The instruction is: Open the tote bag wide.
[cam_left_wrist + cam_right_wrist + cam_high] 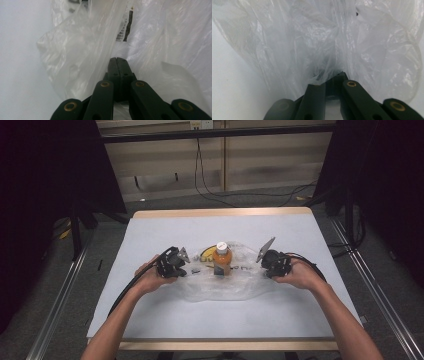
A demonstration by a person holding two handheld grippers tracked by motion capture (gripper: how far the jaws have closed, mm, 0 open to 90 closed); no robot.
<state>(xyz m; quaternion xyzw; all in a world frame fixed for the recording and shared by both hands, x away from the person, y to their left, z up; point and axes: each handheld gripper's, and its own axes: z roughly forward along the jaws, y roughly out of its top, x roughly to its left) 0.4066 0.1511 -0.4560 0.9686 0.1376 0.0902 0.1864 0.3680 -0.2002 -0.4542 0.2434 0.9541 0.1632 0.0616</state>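
- Left gripper (pixel 116 61): jaws pressed together, pinching clear bag (pixel 82 50)
- Right gripper (pixel 334 77): jaws clamped on bag's other edge
- Orange bottle (pixel 222 258): upright between grippers

Plastic bag (pixel 220 282): thin clear film, glossy, heavily creased, at centre of the high view; wrinkles catch white glare in both gripper views.
Bottle (pixel 222 260): smooth, orange, with a white cap, apparently plastic.
Table (pixel 300 320): matt pale cover, smooth; bare light wood along the upper and lower edges.
Left gripper (pixel 119 65): matt black plastic with brass-coloured rivets.
Right gripper (pixel 332 81): same matt black finish, brass-coloured rivets.
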